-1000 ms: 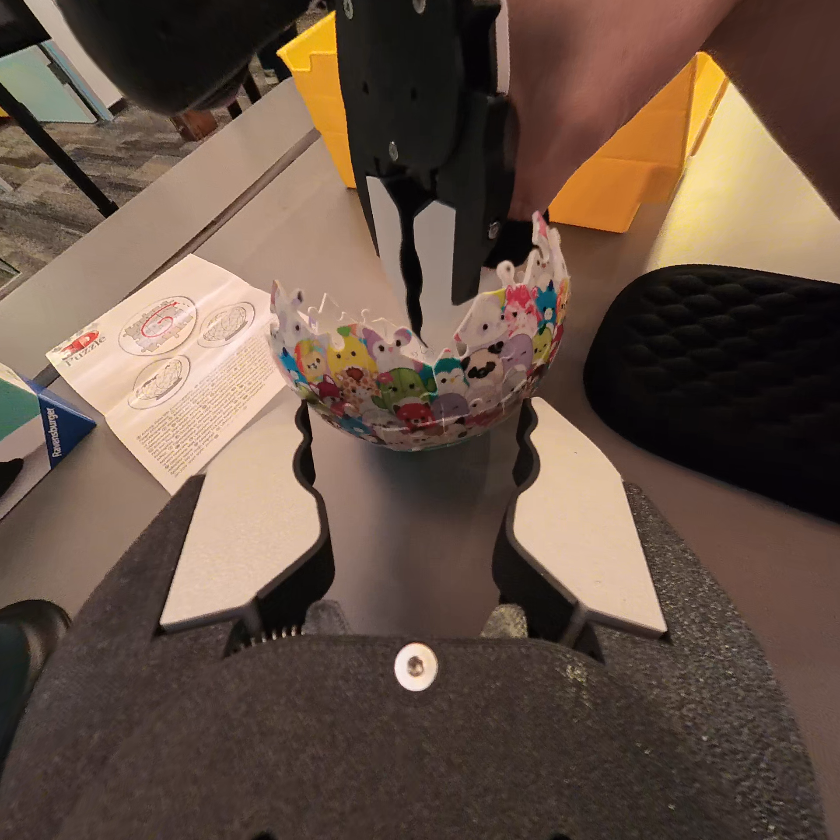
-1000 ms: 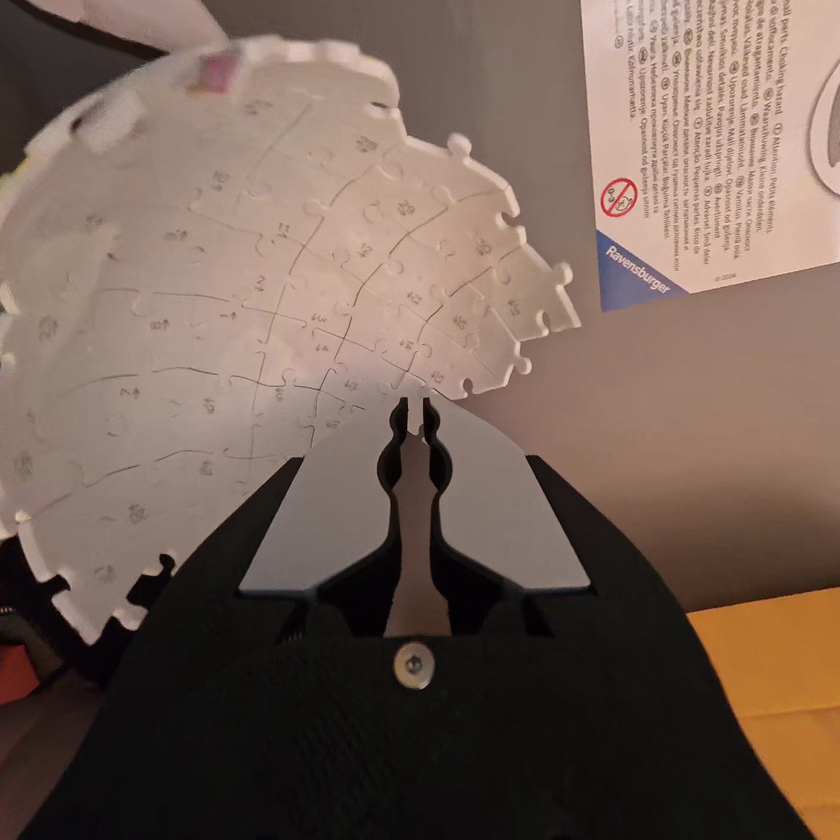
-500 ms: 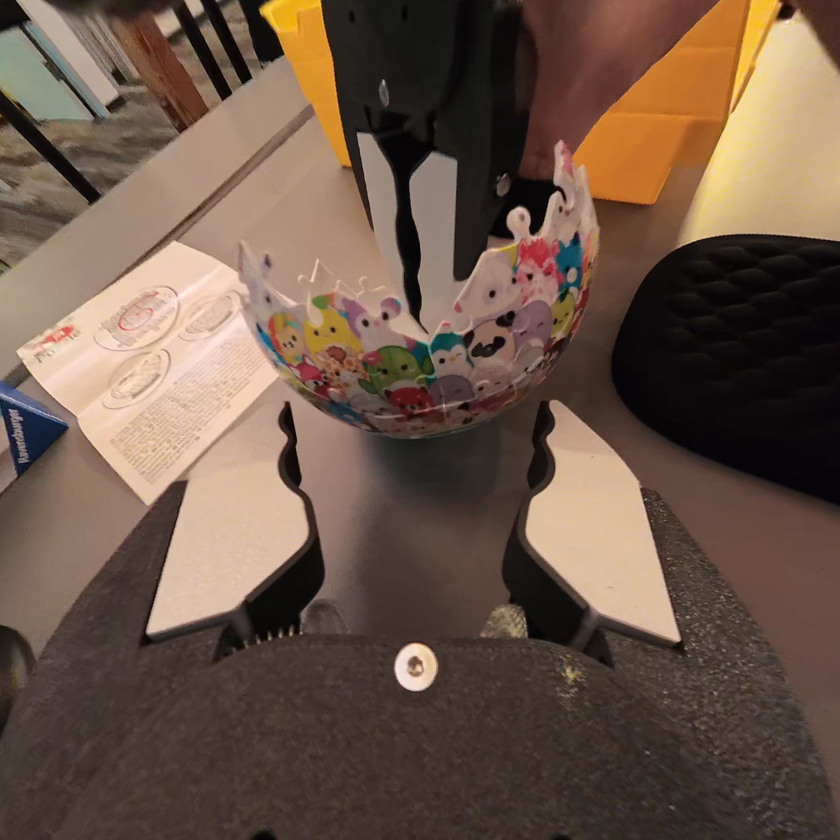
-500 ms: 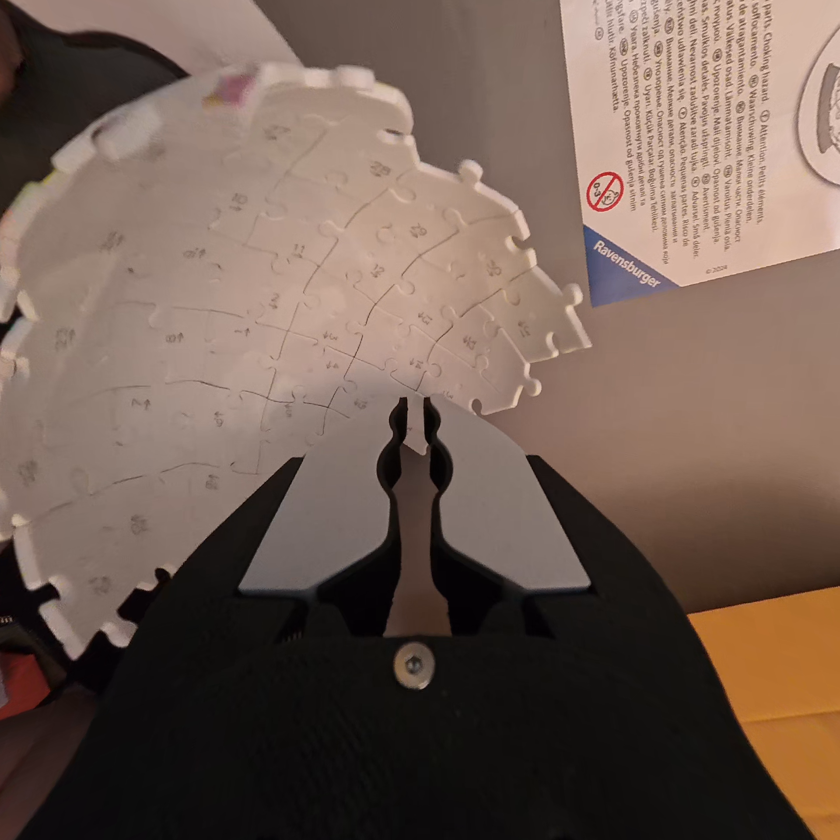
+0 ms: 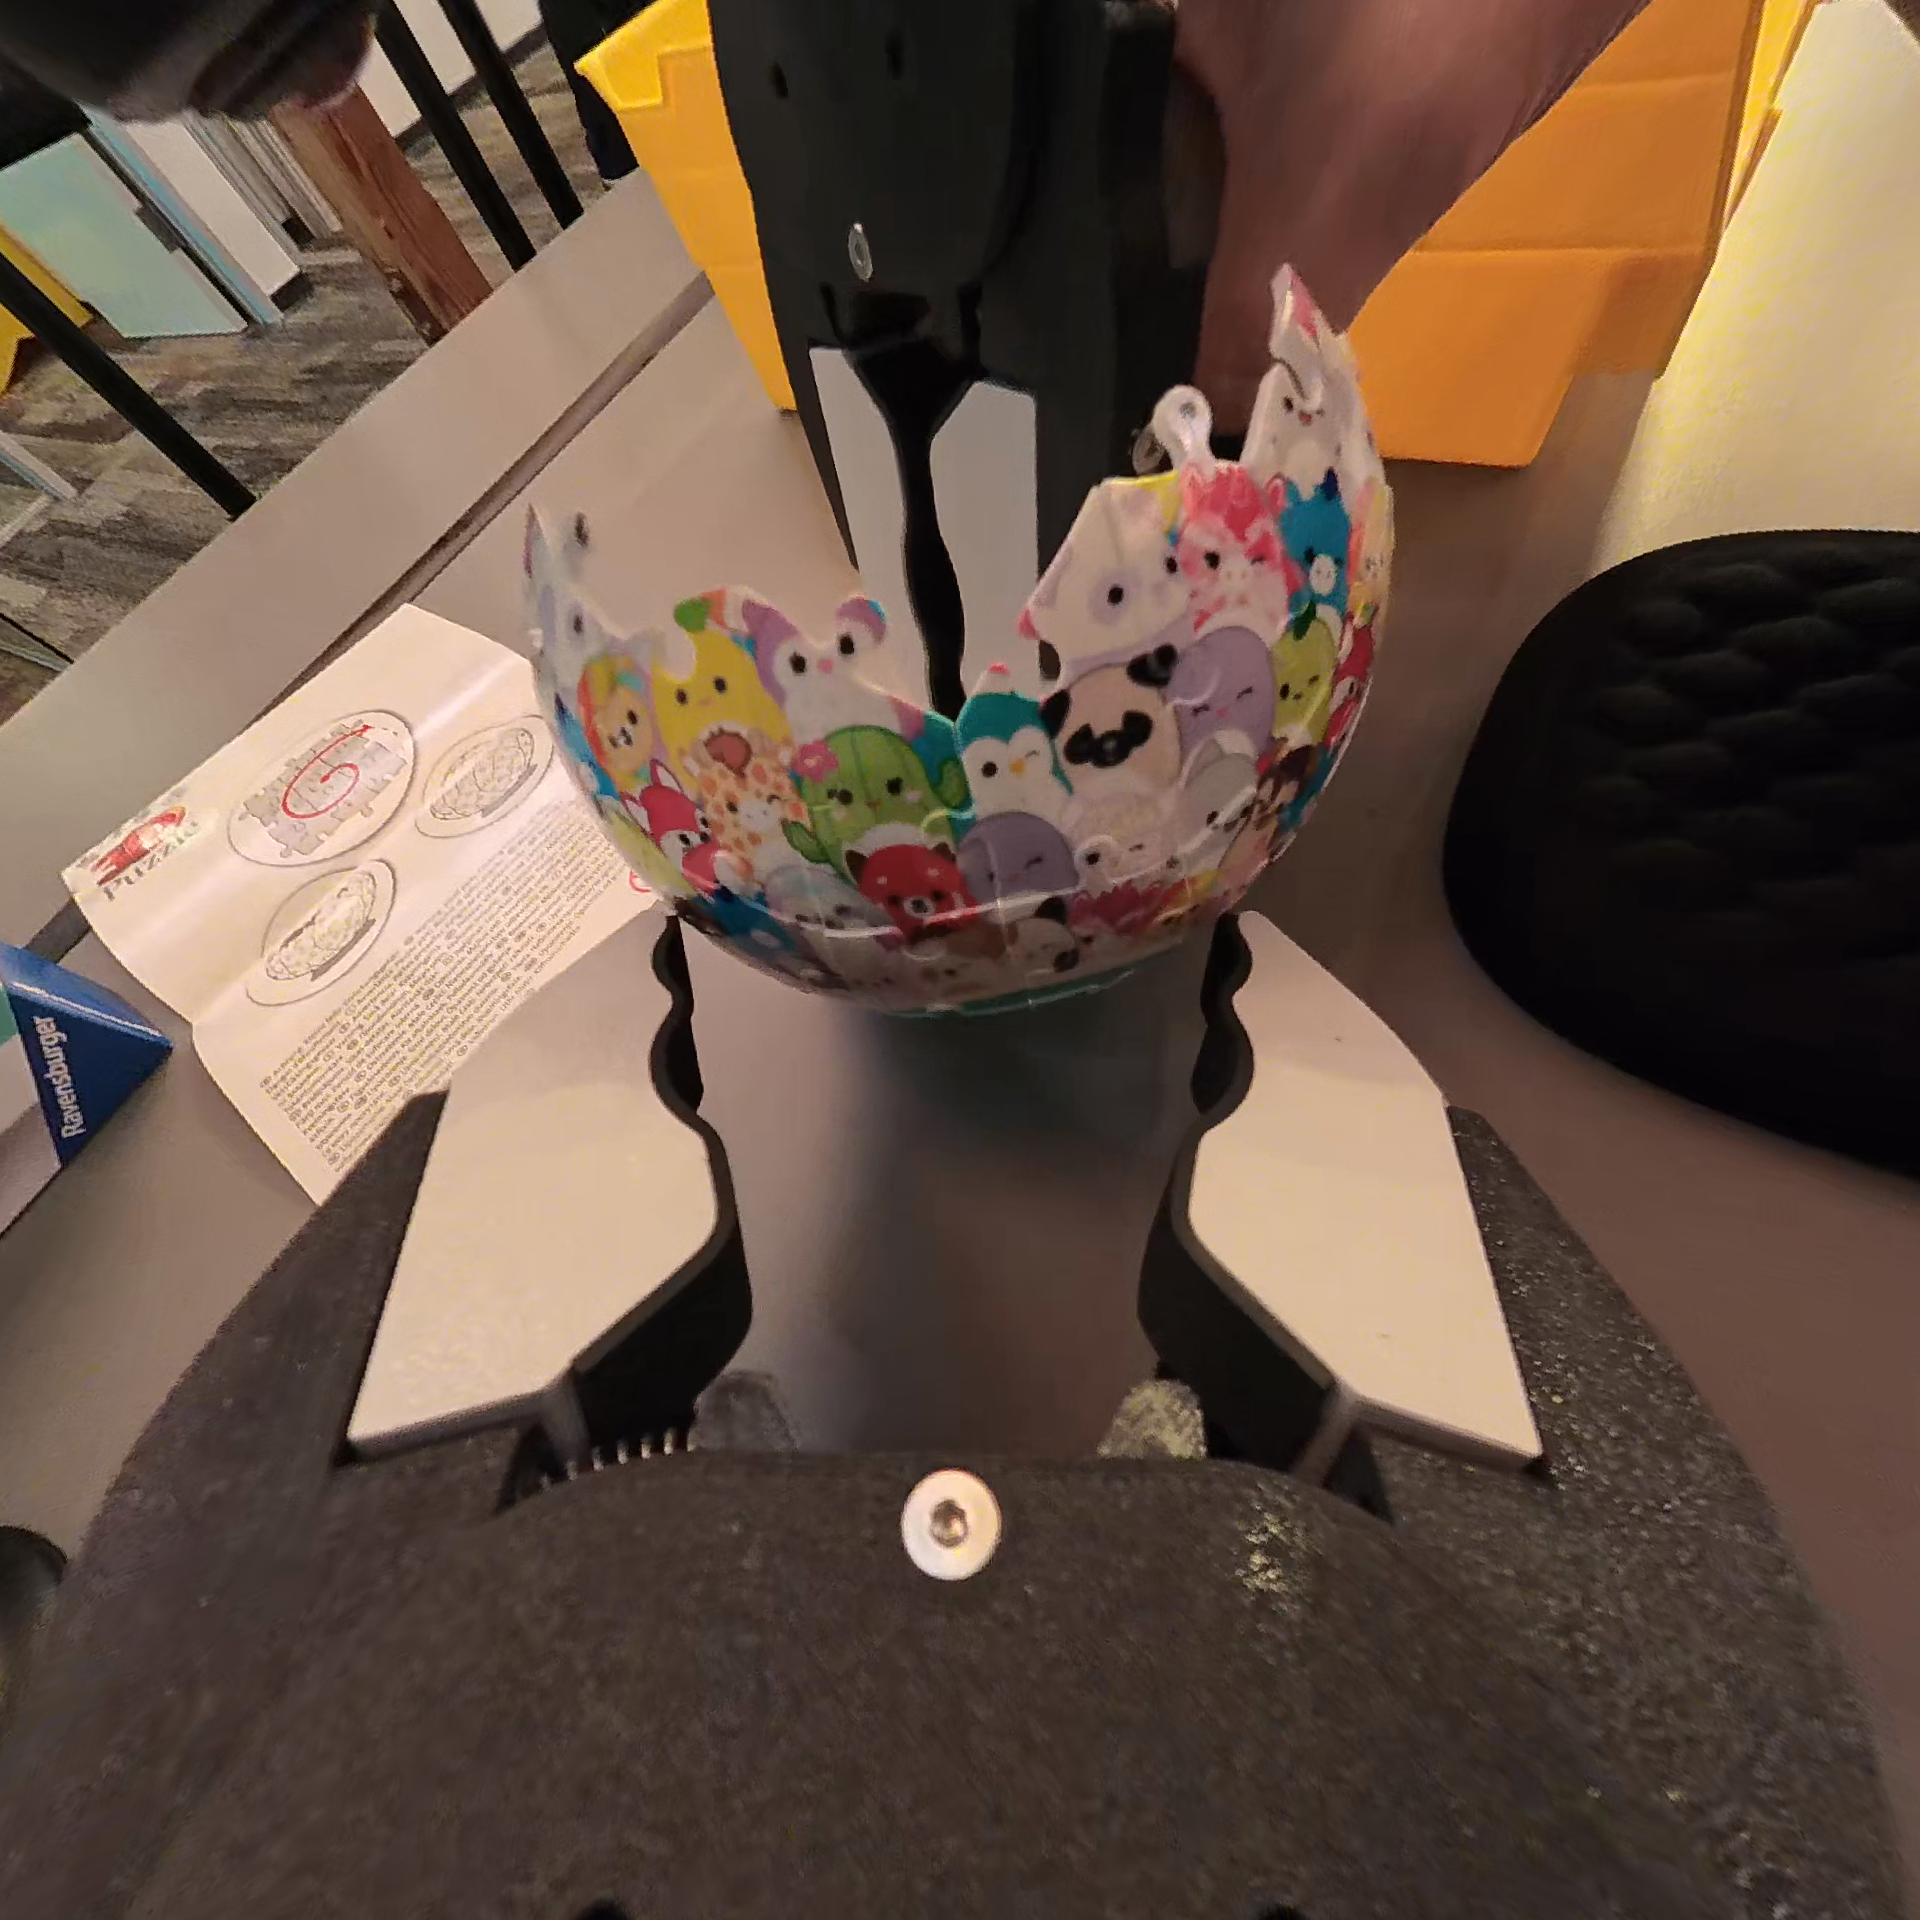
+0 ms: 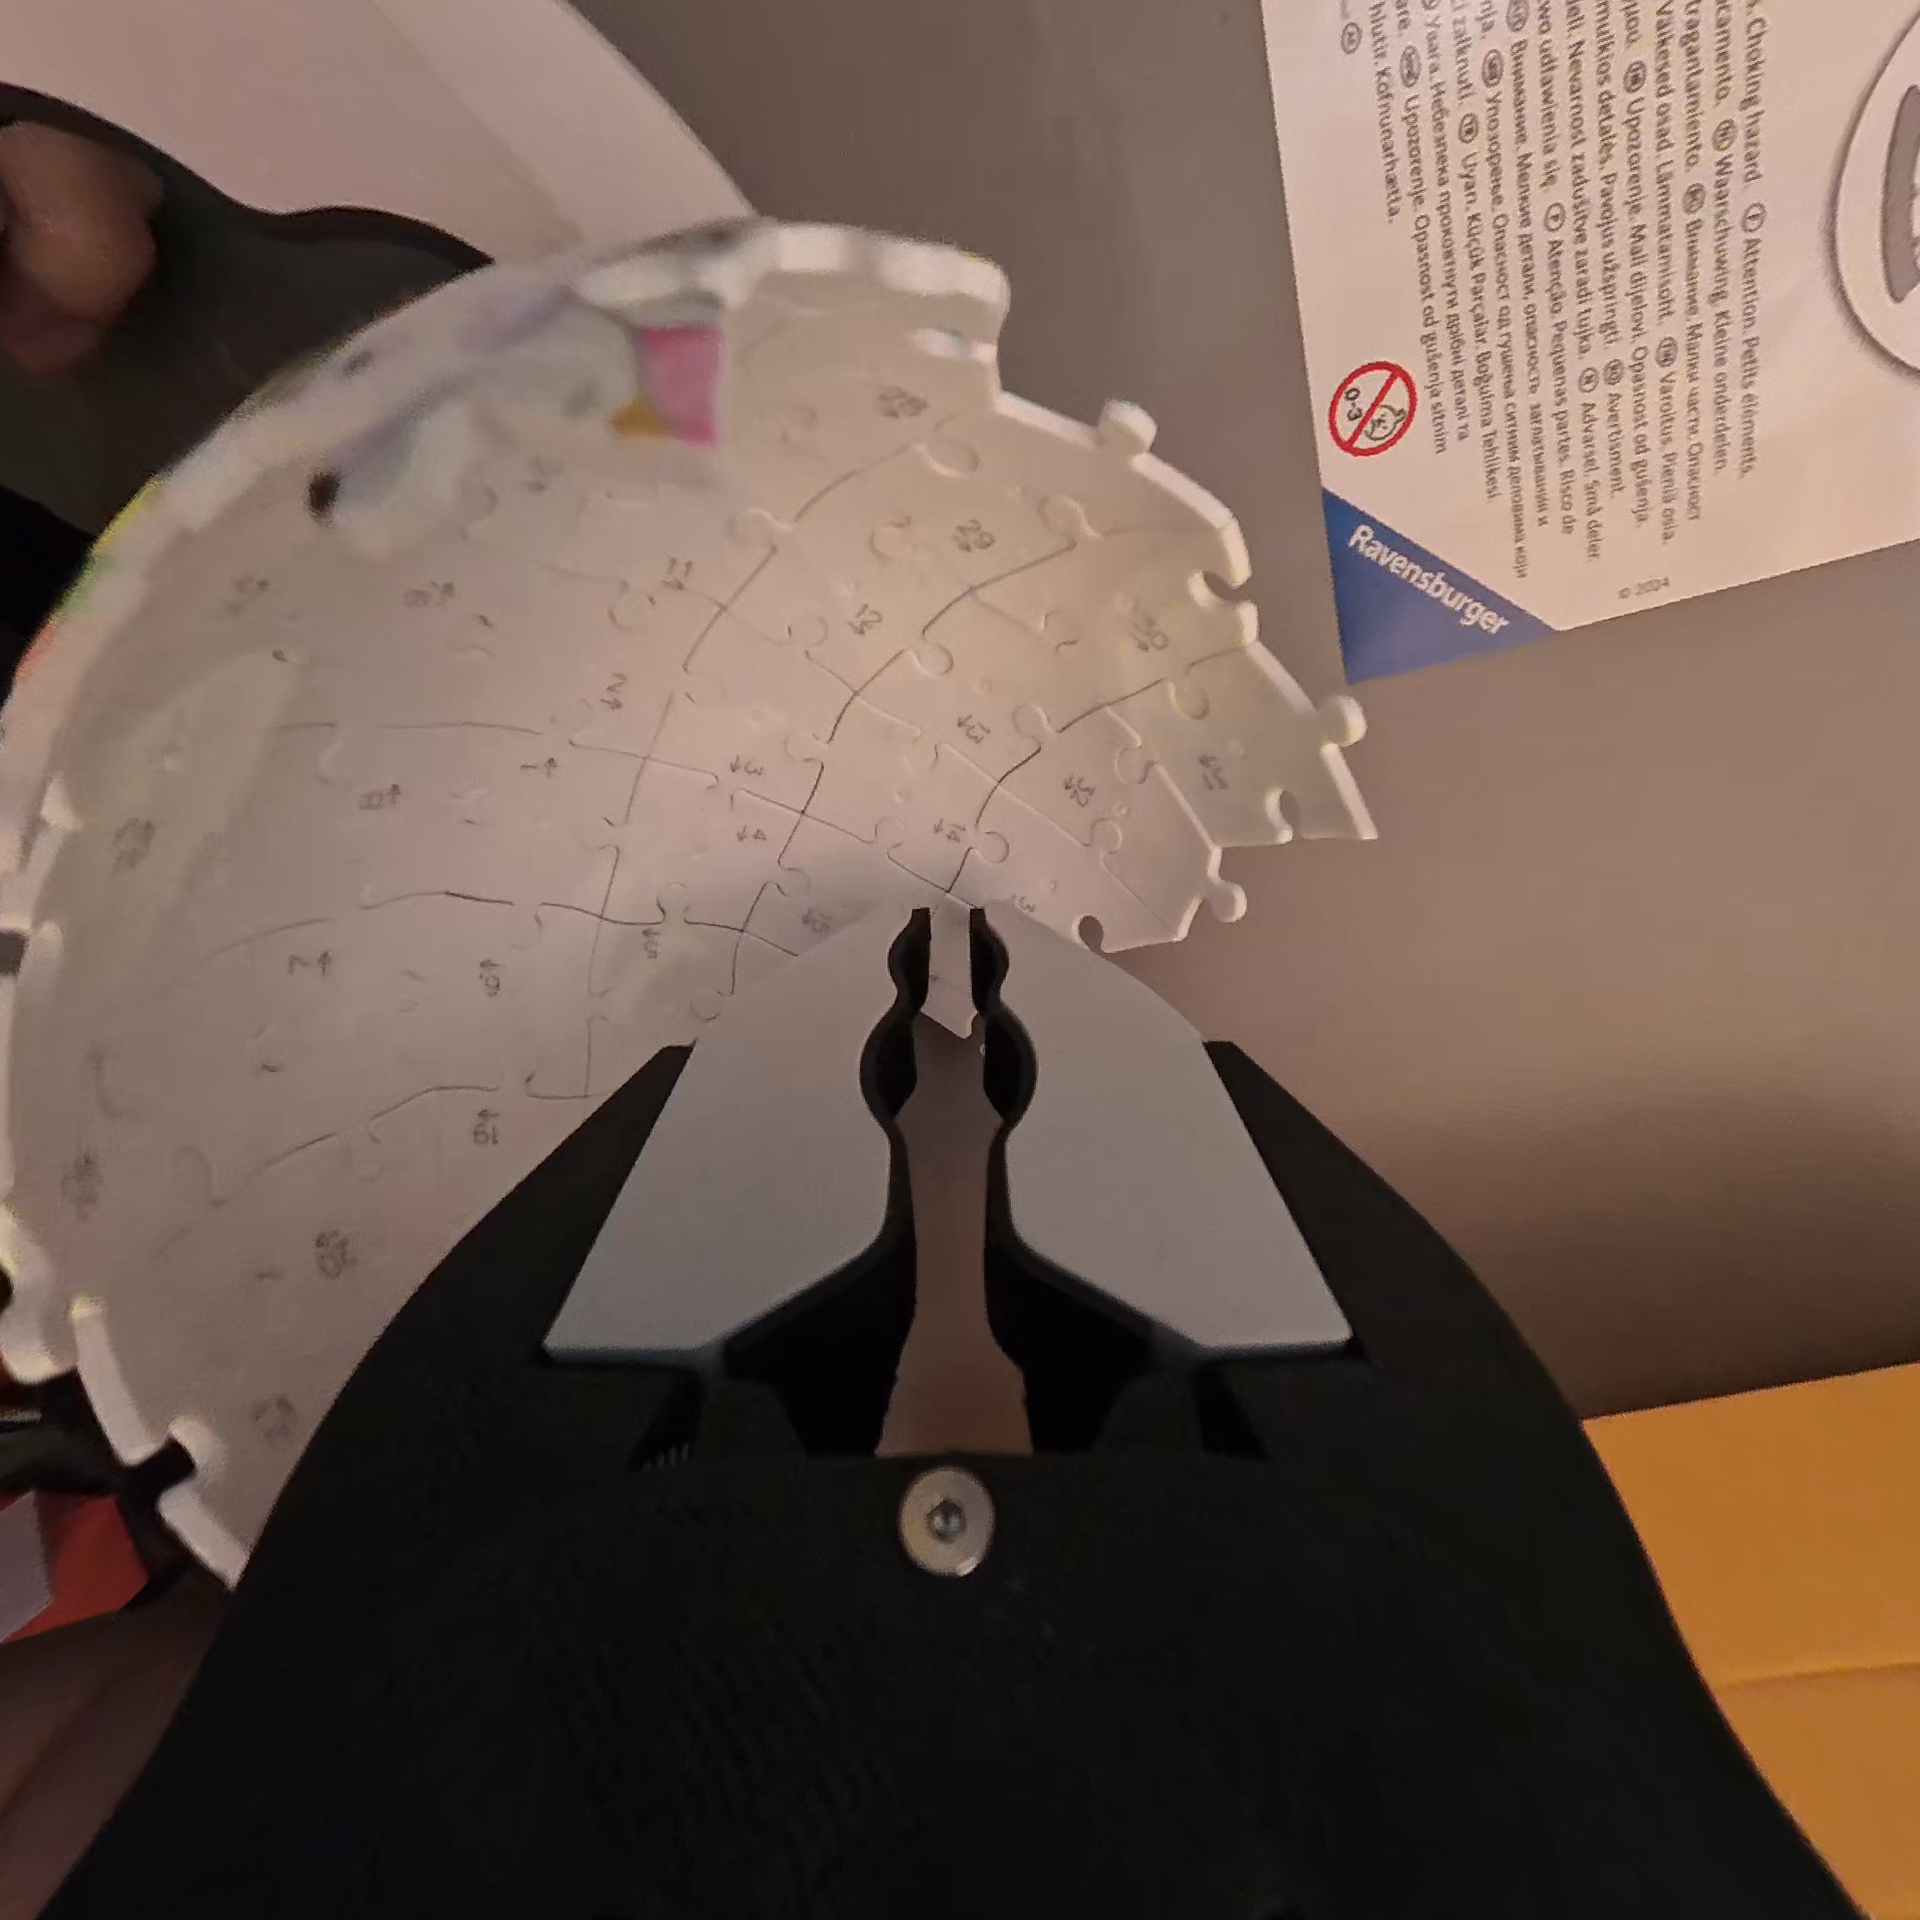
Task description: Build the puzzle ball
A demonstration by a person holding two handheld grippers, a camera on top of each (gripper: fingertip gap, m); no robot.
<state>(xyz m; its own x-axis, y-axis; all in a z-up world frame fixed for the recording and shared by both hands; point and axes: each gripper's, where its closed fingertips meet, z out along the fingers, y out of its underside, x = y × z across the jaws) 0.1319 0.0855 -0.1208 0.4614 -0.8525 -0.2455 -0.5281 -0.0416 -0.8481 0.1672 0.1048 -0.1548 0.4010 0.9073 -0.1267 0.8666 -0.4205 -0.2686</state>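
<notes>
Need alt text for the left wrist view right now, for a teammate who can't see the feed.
The right gripper, shut, reaches down from above and pinches the rim of a colourful half-built puzzle ball. The open left gripper waits just in front, not touching it. An instruction sheet lies to the left on the grey table, a black pad to the right.

glossy puzzle ball; matt table

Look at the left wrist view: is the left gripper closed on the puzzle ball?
No, the left gripper is open, its fingers flanking the puzzle ball.
</notes>
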